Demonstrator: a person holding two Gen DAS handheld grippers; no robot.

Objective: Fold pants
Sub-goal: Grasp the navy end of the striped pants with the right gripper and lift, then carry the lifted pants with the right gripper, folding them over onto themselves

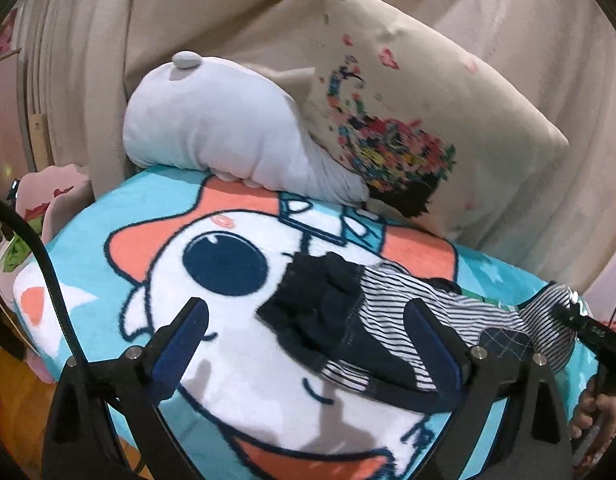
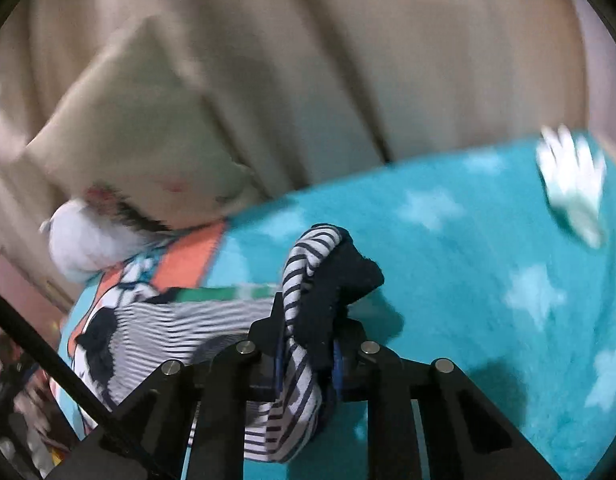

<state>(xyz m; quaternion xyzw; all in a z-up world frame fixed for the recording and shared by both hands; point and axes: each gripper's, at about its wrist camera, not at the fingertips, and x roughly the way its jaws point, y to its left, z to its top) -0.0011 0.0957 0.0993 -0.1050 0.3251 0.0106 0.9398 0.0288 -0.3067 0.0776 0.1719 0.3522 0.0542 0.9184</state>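
Observation:
Small navy and white striped pants (image 1: 388,312) with a dark navy waistband lie crumpled on a cartoon blanket (image 1: 244,360). My left gripper (image 1: 308,320) is open, its blue-padded fingers (image 1: 180,344) spread on either side of the waist end, just above the cloth. My right gripper (image 2: 308,344) is shut on the striped pants (image 2: 300,280), pinching a bunched leg end with its navy cuff above the turquoise blanket (image 2: 468,264). The right gripper also shows at the right edge of the left wrist view (image 1: 576,316), holding the far leg end.
A white plush toy (image 1: 228,136) and a beige floral pillow (image 1: 428,120) rest at the back of the bed against beige curtains (image 1: 508,20). A white glove-like object (image 2: 572,184) lies on the blanket's far right. A black cable (image 1: 48,272) arcs at left.

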